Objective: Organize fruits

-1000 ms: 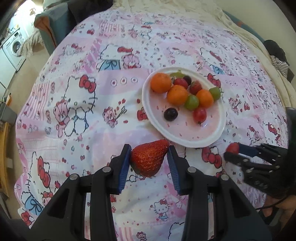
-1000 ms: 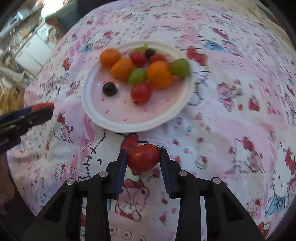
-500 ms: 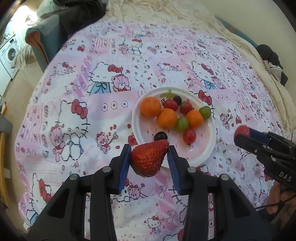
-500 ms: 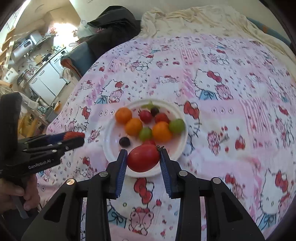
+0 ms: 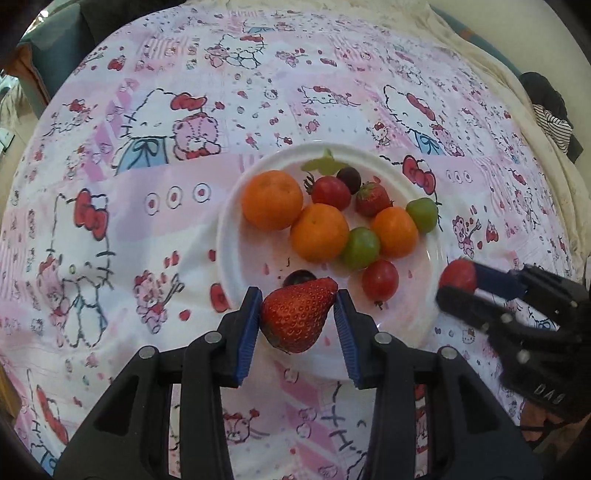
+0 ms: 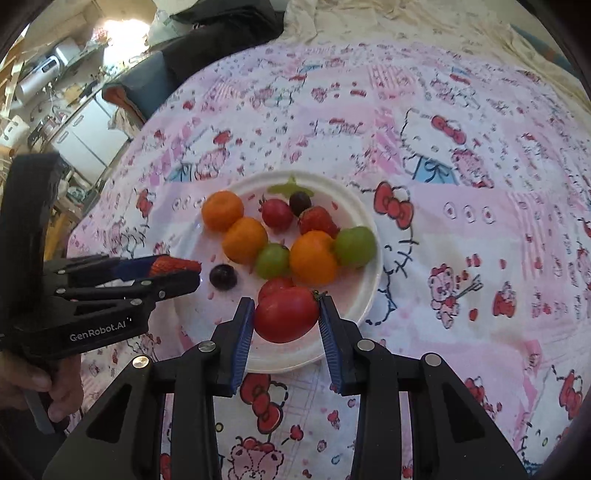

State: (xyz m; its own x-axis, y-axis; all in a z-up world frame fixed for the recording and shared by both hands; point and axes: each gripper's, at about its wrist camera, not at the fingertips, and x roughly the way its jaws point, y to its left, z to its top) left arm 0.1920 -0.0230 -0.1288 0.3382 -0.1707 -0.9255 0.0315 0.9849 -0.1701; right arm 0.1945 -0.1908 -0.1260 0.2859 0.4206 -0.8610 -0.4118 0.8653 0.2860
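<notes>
A white plate [image 5: 231, 236] [image 6: 364, 236] on the Hello Kitty cloth holds oranges [image 5: 272, 199], green fruits [image 5: 360, 247], cherry tomatoes [image 5: 380, 279], a small strawberry [image 5: 372, 199] and dark grapes [image 6: 222, 276]. My left gripper [image 5: 298, 321] is shut on a large strawberry [image 5: 297, 317] above the plate's near rim; it also shows in the right wrist view [image 6: 181, 271]. My right gripper [image 6: 286, 315] is shut on a red tomato [image 6: 286, 314] over the plate's near edge; it shows at the plate's right rim in the left wrist view [image 5: 456, 282].
The patterned cloth [image 5: 147, 258] covers a soft surface all around the plate. A cream blanket [image 6: 406, 22] lies at the back. Dark clothing [image 5: 550, 107] lies at the right edge. A kitchen area [image 6: 55, 92] is off to the left.
Both grippers have moved in over the plate's near rim with their fruit still held. The plate looks larger and closer in both views.
</notes>
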